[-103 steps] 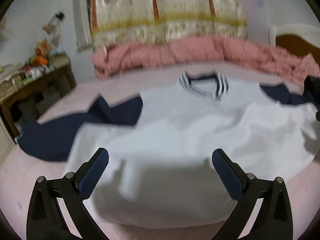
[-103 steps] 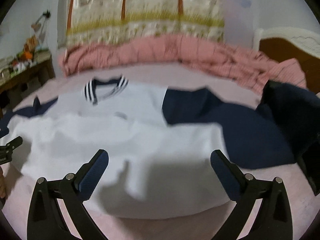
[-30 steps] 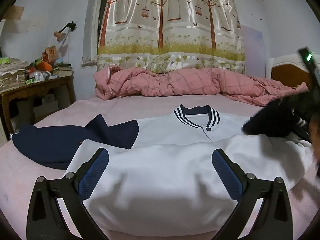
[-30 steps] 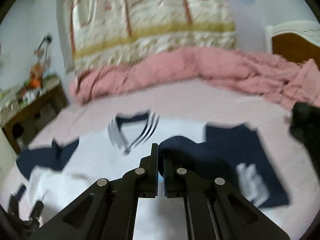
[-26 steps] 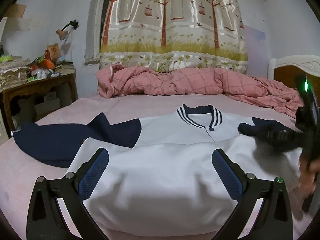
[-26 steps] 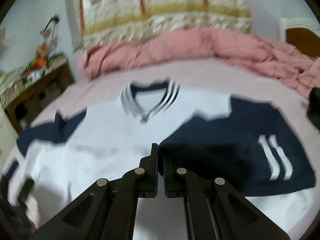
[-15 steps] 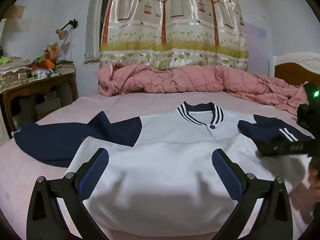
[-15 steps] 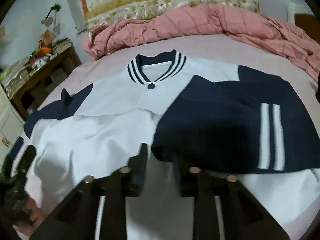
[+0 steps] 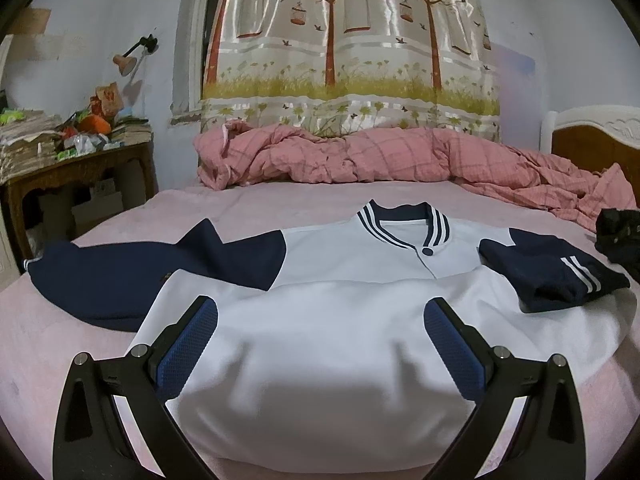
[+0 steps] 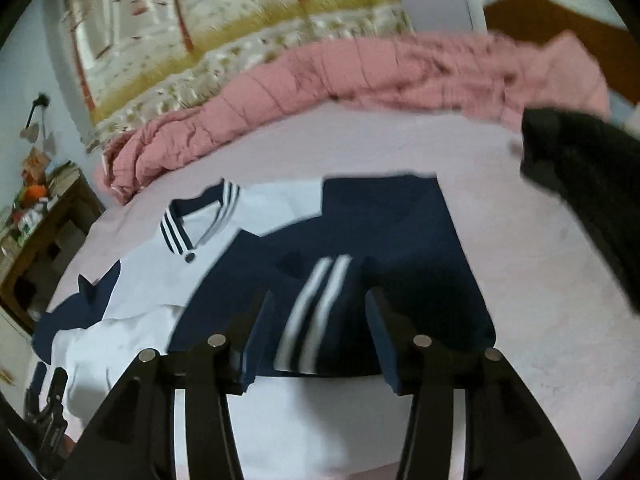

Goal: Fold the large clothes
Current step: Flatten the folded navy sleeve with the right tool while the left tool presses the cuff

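Item: white baseball jacket (image 9: 340, 320), navy sleeves, striped navy-and-white collar (image 9: 400, 220). Laid front-up on a pink bed sheet (image 9: 260, 200), hem toward the cameras, collar at 12 o'clock in the left wrist view.

Left sleeve (image 9: 140, 276): spread flat, reaching out to 9 o'clock from the body, its striped cuff at the bed's edge.

Right sleeve (image 10: 360, 264): folded inward, lying on the white chest panel; its cuff (image 10: 316, 312) with two white stripes faces the right wrist camera.

Left gripper (image 9: 320, 336): jaws wide apart, blue pads (image 9: 188, 344) clear of the cloth, poised over the hem at 6 o'clock; nothing between them.

Right gripper (image 10: 316, 332): jaws partly apart and just lately opening; the striped cuff lies in the gap, and the fingers do not appear to press it. The view is blurred.

Surroundings:
- Pink checked quilt (image 9: 400, 160), bunched along the far edge at 12 o'clock.
- Dark garment (image 9: 618, 236), crumpled on the sheet at 3 o'clock, apart from the jacket.
- Tree-print curtain (image 9: 348, 40) behind the quilt.
- Wooden side table (image 9: 80, 176) at 9 o'clock, top heaped with papers and small items too small to tell apart.
- Wall lamp (image 9: 128, 60) above the table.
- Headboard (image 9: 592, 136), white and brown, at 2 o'clock.

No containers are in view.
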`<action>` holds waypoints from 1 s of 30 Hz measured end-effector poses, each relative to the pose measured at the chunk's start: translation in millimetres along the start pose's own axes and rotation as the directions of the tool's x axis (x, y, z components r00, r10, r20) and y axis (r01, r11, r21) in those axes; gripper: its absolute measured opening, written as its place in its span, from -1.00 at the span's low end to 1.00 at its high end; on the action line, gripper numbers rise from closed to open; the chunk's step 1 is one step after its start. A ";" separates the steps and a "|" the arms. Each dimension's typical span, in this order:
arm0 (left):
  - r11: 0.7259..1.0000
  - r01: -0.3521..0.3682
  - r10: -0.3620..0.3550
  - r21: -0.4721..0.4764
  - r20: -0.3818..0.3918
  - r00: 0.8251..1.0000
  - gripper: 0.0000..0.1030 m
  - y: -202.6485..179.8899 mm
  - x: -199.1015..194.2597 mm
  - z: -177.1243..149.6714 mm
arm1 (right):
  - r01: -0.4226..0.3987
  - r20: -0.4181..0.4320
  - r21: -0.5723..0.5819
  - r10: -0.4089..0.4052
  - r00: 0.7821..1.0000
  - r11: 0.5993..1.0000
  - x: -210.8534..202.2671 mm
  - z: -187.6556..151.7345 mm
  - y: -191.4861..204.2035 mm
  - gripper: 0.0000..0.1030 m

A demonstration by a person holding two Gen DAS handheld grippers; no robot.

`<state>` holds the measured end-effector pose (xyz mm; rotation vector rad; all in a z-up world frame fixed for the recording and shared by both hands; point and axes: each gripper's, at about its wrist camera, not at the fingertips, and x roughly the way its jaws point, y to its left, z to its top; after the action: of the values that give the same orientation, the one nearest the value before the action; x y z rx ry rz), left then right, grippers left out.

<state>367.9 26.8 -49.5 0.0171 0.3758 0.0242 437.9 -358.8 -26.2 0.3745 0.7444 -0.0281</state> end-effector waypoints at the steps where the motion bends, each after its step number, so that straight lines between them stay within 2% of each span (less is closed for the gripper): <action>1: 1.000 -0.001 0.001 0.006 0.003 1.000 0.99 -1.2 0.0 0.1 | -0.029 -0.026 0.027 0.029 0.999 0.999 7.1 -0.4 -8.0 -0.02; 4: 1.000 -0.001 0.001 0.017 0.004 1.000 0.99 -2.0 0.0 -0.1 | -0.103 -0.093 0.086 0.111 0.989 0.991 30.8 -5.9 -21.8 -0.02; 6: 1.000 -0.001 0.001 0.016 0.003 1.000 0.99 -2.6 -0.1 -0.2 | -0.110 -0.118 0.074 0.119 0.986 0.991 43.7 -8.8 -21.4 -0.02; 8: 1.000 -0.002 0.002 0.016 0.005 1.000 0.99 -3.8 -0.6 0.6 | -0.119 -0.116 0.080 0.128 0.985 0.990 51.1 -12.0 -19.3 -0.02; 10: 0.998 0.024 -0.025 0.051 0.017 1.000 0.99 -9.3 -6.8 2.5 | -0.189 -0.115 0.137 0.205 0.972 0.972 54.9 -13.3 -20.6 -0.06; 11: 0.995 0.044 -0.049 0.089 0.050 0.998 0.99 -15.2 -16.3 3.9 | -0.206 -0.112 0.152 0.224 0.968 0.967 55.7 -13.8 -21.0 -0.18; 12: 0.991 0.051 -0.062 0.125 0.085 0.994 0.99 -21.6 -25.9 4.1 | -0.211 -0.109 0.148 0.228 0.968 0.966 55.1 -14.0 -19.1 -0.57; 13: 0.986 0.059 -0.076 0.158 0.106 0.991 0.99 -29.4 -32.8 4.4 | -0.218 -0.104 0.129 0.231 0.967 0.967 54.9 -13.7 -16.3 -0.81; 14: 0.977 0.084 -0.107 0.195 0.111 0.988 0.99 -39.3 -38.4 3.3 | -0.235 -0.093 0.116 0.247 0.965 0.965 53.9 -13.7 -13.3 -0.82; 16: 0.952 0.145 -0.170 0.269 0.071 0.983 0.97 -64.1 -37.9 0.5 | -0.276 -0.070 0.100 0.284 0.956 0.956 49.9 -12.9 -6.4 -0.87; 18: 0.922 0.204 -0.215 0.330 -0.004 0.977 0.71 -92.4 -27.9 -4.2 | -0.346 -0.073 0.082 0.352 0.933 0.935 46.8 -11.9 3.1 -0.88; 20: 0.893 0.256 -0.239 0.370 -0.093 0.967 0.57 -120.6 -13.4 -6.6 | -0.396 -0.086 0.057 0.400 0.912 0.916 44.4 -10.2 15.8 -0.88; 21: 0.881 0.297 -0.266 0.369 -0.132 0.955 0.54 -131.5 -7.3 -6.2 | -0.413 -0.088 0.045 0.415 0.906 0.910 41.4 -10.0 21.7 -0.88; 23: 0.845 0.390 -0.333 0.365 -0.210 0.919 0.53 -154.1 7.5 -1.8 | -0.444 -0.089 0.038 0.445 0.891 0.895 35.7 -9.5 28.7 -0.88; 24: 0.828 0.408 -0.343 0.384 -0.230 0.911 0.52 -165.4 13.9 0.7 | -0.463 -0.088 0.037 0.464 0.881 0.886 32.7 -9.5 32.1 -0.88; 25: 0.816 0.409 -0.342 0.408 -0.229 0.911 0.52 -176.3 18.3 3.6 | -0.479 -0.085 0.036 0.480 0.873 0.877 29.0 -9.6 35.0 -0.88; 26: 0.811 0.405 -0.343 0.422 -0.218 0.914 0.52 -185.2 21.6 7.0 | -0.484 -0.084 0.033 0.485 0.871 0.875 27.8 -9.4 36.8 -0.88; 28: 0.806 0.423 -0.364 0.414 -0.216 0.906 0.50 -197.0 30.0 15.7 | -0.488 -0.087 0.024 0.488 0.869 0.873 25.5 -9.7 39.1 -0.88; 29: 0.811 0.416 -0.358 0.412 -0.213 0.909 0.31 -202.0 34.9 19.1 | -0.491 -0.087 0.025 0.491 0.867 0.871 24.7 -9.9 38.8 -0.88; 30: 0.817 0.394 -0.340 0.421 -0.199 0.919 -0.19 -206.7 40.2 21.7 | -0.494 -0.088 0.027 0.494 0.865 0.869 23.6 -9.4 37.5 -0.88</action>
<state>417.5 -179.0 -48.5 0.4112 0.4897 -0.4535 455.1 -318.0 -36.1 0.5655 0.7213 0.4778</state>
